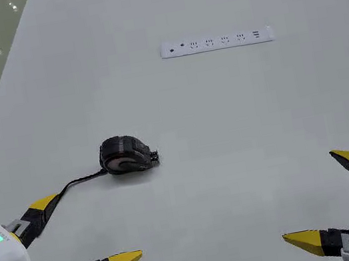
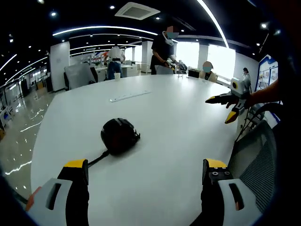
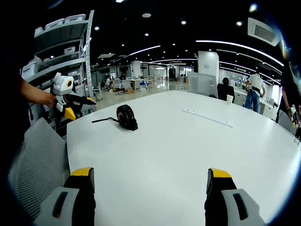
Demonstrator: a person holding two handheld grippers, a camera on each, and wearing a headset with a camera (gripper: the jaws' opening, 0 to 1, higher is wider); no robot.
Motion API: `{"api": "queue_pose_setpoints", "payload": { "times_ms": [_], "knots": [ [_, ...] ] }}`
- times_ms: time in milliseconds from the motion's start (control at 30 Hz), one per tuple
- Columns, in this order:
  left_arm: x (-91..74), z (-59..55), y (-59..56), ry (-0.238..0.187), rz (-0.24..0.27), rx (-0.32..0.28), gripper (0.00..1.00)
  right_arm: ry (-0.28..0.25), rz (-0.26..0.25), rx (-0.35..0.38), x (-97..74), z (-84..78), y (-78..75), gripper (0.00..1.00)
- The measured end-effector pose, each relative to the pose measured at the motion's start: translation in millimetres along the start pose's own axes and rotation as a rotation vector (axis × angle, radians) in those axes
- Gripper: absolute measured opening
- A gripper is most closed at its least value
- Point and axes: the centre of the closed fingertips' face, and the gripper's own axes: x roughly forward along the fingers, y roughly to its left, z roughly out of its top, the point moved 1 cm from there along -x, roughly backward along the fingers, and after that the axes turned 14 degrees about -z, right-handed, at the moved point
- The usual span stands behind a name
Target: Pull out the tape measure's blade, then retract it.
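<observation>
Open-plan office, large white table [image 3: 188, 155], mesh chair [image 3: 33, 165], strip ceiling lights [image 3: 235, 45], storage shelving [image 3: 61, 47]

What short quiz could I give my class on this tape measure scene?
1. True or false: the left tool is shut on the tape measure.
2. What lies on the table beyond the tape measure? A. power strip B. mug C. hammer
3. Short answer: in the head view, which is nearer the tape measure, the left tool or the right tool?
Key: 1. False; both are open and apart from it. 2. A. 3. The left tool.
</observation>
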Motion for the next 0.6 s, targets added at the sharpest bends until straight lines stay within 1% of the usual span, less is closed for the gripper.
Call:
{"api": "queue_pose_setpoints", "payload": {
  "times_ms": [200,233,267,467,600],
  "knots": [
    [-0.6,-1.3,3.2,0.01,0.012,0.009,0.99,-0.002,0.001,0.006,1.3,-2.0,-1.6,0.99],
    [-0.9,-1.7,2.4,0.01,0.012,0.009,0.99,-0.003,0.001,0.005,1.7,-2.5,-1.7,0.99],
    [-1.1,-2.1,3.3,0.007,0.01,0.009,0.99,-0.002,0.002,0.005,2.2,-3.2,-1.9,0.99],
    [0.6,0.6,-3.1,-0.001,-0.006,-0.002,0.99,0.002,0.0,0.004,3.4,-6.8,-2.5,0.99],
    [0.0,5.2,-4.6,-0.026,-0.013,-0.019,0.99,0.002,-0.001,0.006,2.5,-6.4,-1.5,0.99]
  ]
}}
